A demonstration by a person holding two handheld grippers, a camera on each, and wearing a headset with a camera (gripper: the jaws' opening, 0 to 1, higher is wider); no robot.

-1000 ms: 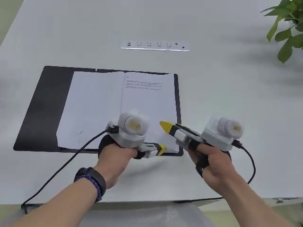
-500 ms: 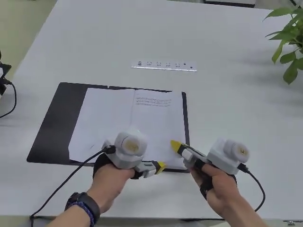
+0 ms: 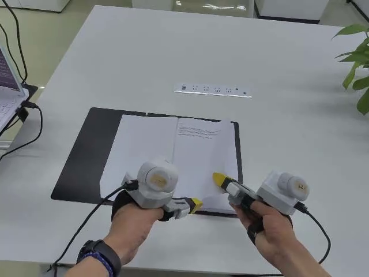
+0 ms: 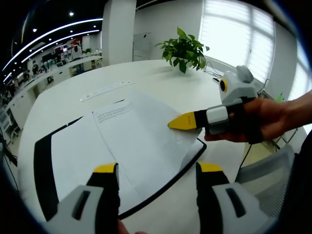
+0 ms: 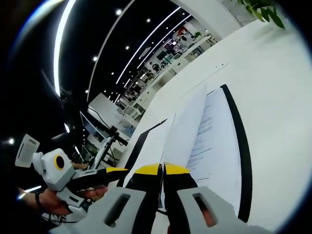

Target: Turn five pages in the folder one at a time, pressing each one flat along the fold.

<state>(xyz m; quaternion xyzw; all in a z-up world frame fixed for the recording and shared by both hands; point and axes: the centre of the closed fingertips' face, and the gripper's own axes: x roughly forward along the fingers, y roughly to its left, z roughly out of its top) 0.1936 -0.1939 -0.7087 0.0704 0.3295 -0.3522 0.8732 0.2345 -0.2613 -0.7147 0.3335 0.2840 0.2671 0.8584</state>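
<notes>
So the folder point(image 3: 86, 156) is lying open on the white worktop point(image 3: 288, 133), black cover flat and white pages spread, near the front edge just ahead of both hands. The left gripper point(image 4: 158, 168) hovers at the folder's near edge with its jaws spread wide and nothing in them. The right gripper point(image 3: 219, 180) is over the lower part of the right-hand page point(image 3: 204, 156), yellow tips pressed together (barely a sliver between them in its own view). That page bows up a bit along its outer edge, but honestly it's hard to tell whether the closed jaws have any paper pinched or are just resting on it. Further back there's a power strip point(image 3: 213, 90), a potted plant point(image 4: 183, 48) off to the right, and a laptop point(image 3: 7, 86) off the left side.
</notes>
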